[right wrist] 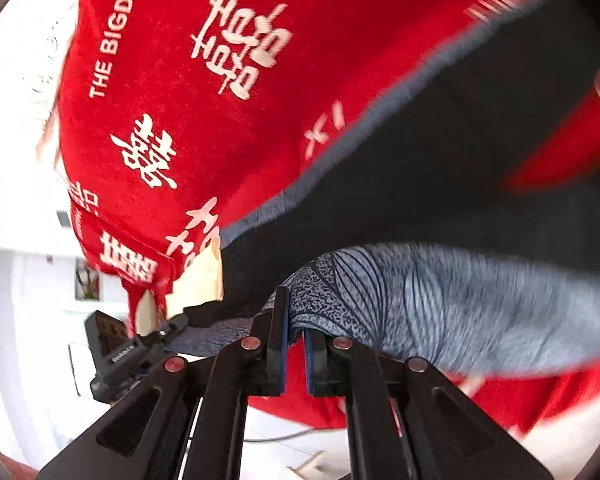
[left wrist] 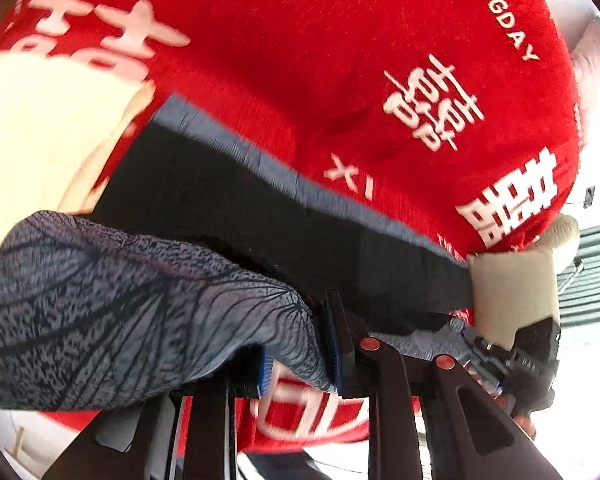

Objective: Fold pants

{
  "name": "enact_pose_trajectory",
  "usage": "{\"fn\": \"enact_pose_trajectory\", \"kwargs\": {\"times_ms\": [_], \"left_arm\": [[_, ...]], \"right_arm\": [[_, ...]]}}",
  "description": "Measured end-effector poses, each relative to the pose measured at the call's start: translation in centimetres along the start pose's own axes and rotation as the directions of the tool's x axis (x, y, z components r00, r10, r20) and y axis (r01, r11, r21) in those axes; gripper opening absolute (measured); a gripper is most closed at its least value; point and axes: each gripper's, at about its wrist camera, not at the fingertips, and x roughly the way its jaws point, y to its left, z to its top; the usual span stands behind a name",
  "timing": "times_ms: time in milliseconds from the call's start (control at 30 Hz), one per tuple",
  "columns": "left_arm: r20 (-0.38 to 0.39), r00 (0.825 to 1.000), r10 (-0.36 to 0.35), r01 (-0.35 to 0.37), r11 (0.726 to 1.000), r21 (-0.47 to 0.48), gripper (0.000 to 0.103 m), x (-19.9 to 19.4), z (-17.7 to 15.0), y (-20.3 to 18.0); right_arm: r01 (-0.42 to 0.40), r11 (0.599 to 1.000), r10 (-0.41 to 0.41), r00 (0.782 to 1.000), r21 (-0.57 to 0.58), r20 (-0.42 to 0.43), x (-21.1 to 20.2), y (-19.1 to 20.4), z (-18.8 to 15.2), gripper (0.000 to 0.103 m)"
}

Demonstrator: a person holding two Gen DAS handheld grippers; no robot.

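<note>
Gripping the pants (left wrist: 112, 304) between its blue pads, the left claw (left wrist: 300, 344) is clamped on a bunched edge of the grey leaf-print fabric. The right claw (right wrist: 296, 344) is likewise closed on the same garment (right wrist: 440, 300), a narrow slit showing between its pads. The pants hang lifted between both claws above a red blanket (left wrist: 320, 60) printed with white characters; the dark waistband stretches across. Judged best practice: keep both clamps level, hold the span taut, and lower evenly so the fold lands flat.

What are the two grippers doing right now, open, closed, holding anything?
Left gripper: closed on the grey patterned pants.
Right gripper: closed on the same pants.
</note>
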Motion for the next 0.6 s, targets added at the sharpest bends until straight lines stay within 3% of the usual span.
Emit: {"fn": "enact_pose_trajectory", "kwargs": {"times_ms": [200,267,333,500,533,567,600], "left_arm": [[-0.017,0.993,0.113,-0.113,0.994,0.007,0.024,6.9,7.2,0.3],[-0.015,0.984,0.176,-0.176,0.984,0.006,0.034,9.3,8.6,1.2],[-0.019,0.971,0.238,-0.238,0.971,-0.025,0.042,11.5,9.9,2.3],[-0.057,0.970,0.235,-0.240,0.966,-0.098,0.044,12.1,10.6,3.5],[-0.068,0.967,0.245,-0.250,0.963,-0.098,0.051,11.8,10.5,3.3],[-0.076,0.963,0.260,-0.267,0.958,-0.104,0.068,11.0,10.2,3.1],[-0.057,0.958,0.282,-0.286,0.952,-0.110,0.077,10.0,9.9,2.8]], "right_arm": [[0.075,0.997,-0.075,0.984,-0.007,-0.161,7.7,-1.2,10.9,0.007],[0.114,0.993,-0.117,0.970,-0.025,-0.215,10.7,-2.4,13.1,0.007],[0.143,0.989,-0.147,0.956,-0.035,-0.254,12.9,-3.7,14.2,0.009],[0.095,0.995,-0.082,0.947,0.024,-0.310,15.3,-5.9,15.9,0.010],[0.084,0.996,-0.068,0.944,0.035,-0.323,15.1,-6.0,16.0,0.011],[0.081,0.996,-0.066,0.941,0.031,-0.331,14.8,-5.8,16.0,0.016],[0.082,0.997,-0.073,0.940,0.012,-0.332,14.3,-5.3,16.1,0.021]]}}
